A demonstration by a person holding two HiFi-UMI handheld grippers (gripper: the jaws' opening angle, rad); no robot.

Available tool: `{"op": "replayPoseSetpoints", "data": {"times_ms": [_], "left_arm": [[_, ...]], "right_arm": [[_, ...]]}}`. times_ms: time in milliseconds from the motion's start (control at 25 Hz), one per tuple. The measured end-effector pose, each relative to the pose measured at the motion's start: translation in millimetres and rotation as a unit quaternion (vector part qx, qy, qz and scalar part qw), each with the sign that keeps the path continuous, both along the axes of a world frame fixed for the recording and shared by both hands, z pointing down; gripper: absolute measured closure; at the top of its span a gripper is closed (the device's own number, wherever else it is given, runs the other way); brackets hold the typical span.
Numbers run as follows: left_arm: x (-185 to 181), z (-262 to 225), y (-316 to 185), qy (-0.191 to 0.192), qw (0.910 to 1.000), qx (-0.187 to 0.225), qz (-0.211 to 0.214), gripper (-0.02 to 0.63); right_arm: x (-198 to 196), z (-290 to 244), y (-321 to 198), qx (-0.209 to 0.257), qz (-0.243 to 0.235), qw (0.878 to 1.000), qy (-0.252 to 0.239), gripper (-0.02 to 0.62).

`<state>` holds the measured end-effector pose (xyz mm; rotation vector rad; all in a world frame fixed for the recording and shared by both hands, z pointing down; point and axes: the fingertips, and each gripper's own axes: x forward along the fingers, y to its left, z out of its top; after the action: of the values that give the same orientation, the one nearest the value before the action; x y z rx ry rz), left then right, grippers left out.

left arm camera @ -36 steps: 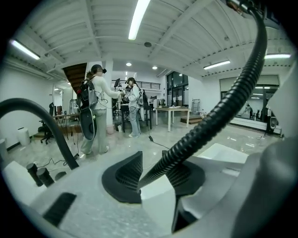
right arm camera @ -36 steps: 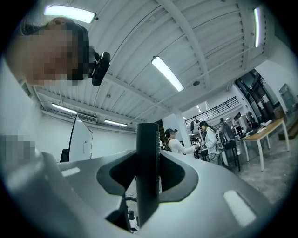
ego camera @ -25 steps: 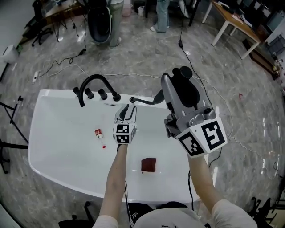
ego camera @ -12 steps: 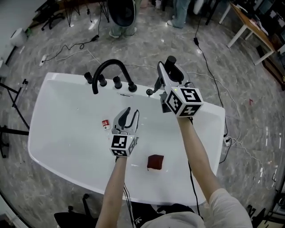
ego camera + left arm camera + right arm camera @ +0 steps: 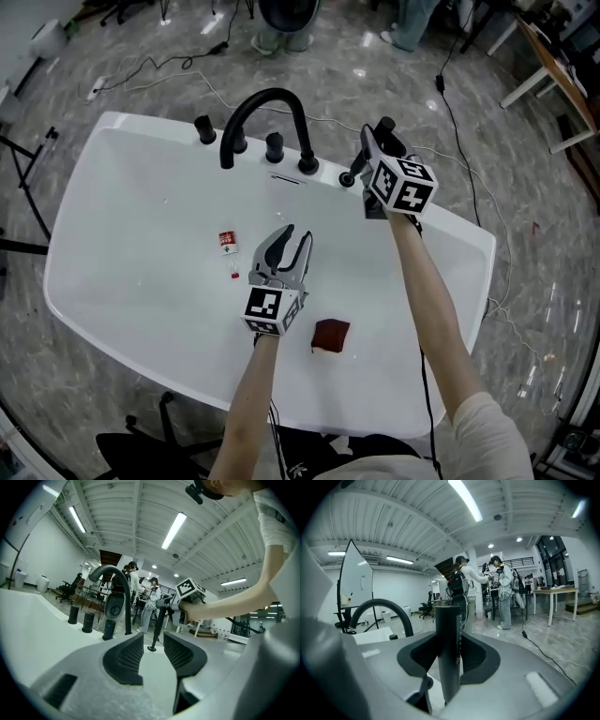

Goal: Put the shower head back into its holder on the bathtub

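The right gripper's jaws are clenched on the black handle of the shower head, which stands nearly upright between the dark pads. It is held at the far right corner of the white bathtub, over the rim and just right of the taps. From the left gripper view, a thin black stem runs from the shower head down to the small round holder on the rim. I cannot tell whether it is seated there.

The left gripper's jaws stand apart with nothing between them. It hangs over the middle of the tub, pointing toward the arched black faucet and the row of black knobs beside it on the far rim.

Inside the tub, a small red-and-white bottle lies on the bottom, just left of the left gripper. A dark red cloth lies nearer the person, just right of that gripper's marker cube. Cables trail over the grey marbled floor beyond the tub.
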<state>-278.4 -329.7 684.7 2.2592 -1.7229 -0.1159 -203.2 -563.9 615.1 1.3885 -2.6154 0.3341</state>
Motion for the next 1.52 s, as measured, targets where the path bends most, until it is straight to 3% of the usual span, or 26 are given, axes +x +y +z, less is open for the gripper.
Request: {"op": "replayPoseSetpoints", "data": {"times_ms": [280, 560, 680, 840, 880, 960, 1080, 1200, 1280, 1440, 1520], "left_arm": [[-3, 30, 10, 0.030, 0.9994, -0.016, -0.011, 0.474], [-9, 19, 11, 0.031, 0.9994, -0.010, -0.014, 0.474], [-12, -3, 7, 0.025, 0.9995, 0.007, -0.016, 0.474], [-8, -52, 6, 0.009, 0.9993, 0.033, -0.015, 0.477], [-4, -67, 5, 0.004, 0.9991, 0.040, -0.012, 0.481], [5, -106, 4, -0.005, 0.9983, 0.058, -0.006, 0.507], [19, -175, 5, -0.020, 0.9947, 0.101, -0.005, 0.585], [34, -246, 17, -0.035, 0.9867, 0.158, -0.021, 0.605], [49, -282, 33, -0.026, 0.9828, 0.180, -0.032, 0.604], [93, -326, 70, 0.018, 0.9792, 0.199, -0.035, 0.606], [118, -333, 85, 0.009, 0.9805, 0.195, -0.021, 0.605]], "right_arm": [[-16, 63, 6, -0.024, -0.014, 0.997, 0.079, 0.468], [-8, 74, 5, -0.062, 0.004, 0.996, 0.070, 0.474], [-9, 42, 8, -0.052, 0.006, 0.998, 0.029, 0.428], [-2, -26, 23, -0.026, -0.001, 0.999, -0.032, 0.422], [1, -48, 30, -0.015, -0.003, 0.999, -0.044, 0.452], [10, -95, 46, 0.011, -0.009, 0.998, -0.055, 0.573], [26, -167, 82, 0.052, -0.031, 0.996, -0.061, 0.588], [53, -225, 128, 0.080, -0.052, 0.991, -0.090, 0.588], [78, -251, 164, 0.079, -0.066, 0.987, -0.120, 0.588], [136, -280, 231, 0.084, -0.053, 0.984, -0.146, 0.588], [155, -285, 260, 0.086, -0.046, 0.984, -0.149, 0.588]]}}
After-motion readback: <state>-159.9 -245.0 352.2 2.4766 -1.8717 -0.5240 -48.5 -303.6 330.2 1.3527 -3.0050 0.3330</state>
